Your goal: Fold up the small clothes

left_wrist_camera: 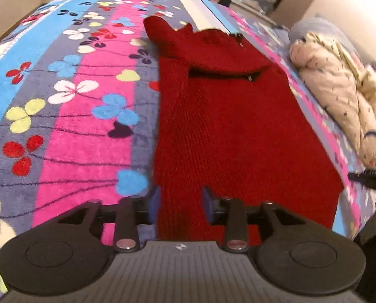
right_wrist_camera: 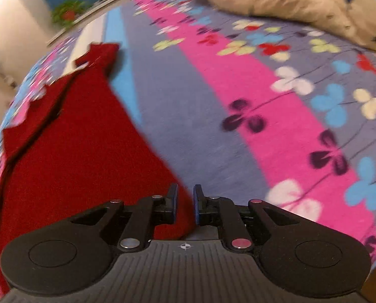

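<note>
Bed blanket (left_wrist_camera: 61, 106), flowered and striped, is serving as the folding surface, so everything is lying flat on it. Cream bundle of bedding (left_wrist_camera: 339, 96) is sitting toward the blanket's right edge in the left wrist view, well apart from the work, probably pushed aside to keep the middle free. Red knit sweater (left_wrist_camera: 226, 139) is lying lengthwise down the middle of the blanket, hem at the near edge, collar end toward the far edge; a sleeve looks folded across the chest with a dark gap under it, so I'm judging the fold as partly done. Left gripper (left_wrist_camera: 180, 207) is sitting over the near left hem corner with jaws standing partly apart; cloth is running between the blue pads, but I can't see them pressing it, so reading it as not gripping. Right gripper (right_wrist_camera: 185, 207) is hovering at the sweater's near right edge, jaws nearly closed with only a narrow slot and nothing clamped; the sweater edge is showing beneath and behind that slot. Both being at the hem corners suggests setting up to lift the hem toward the collar. Right view is motion-blurred, contact unclear.
</note>
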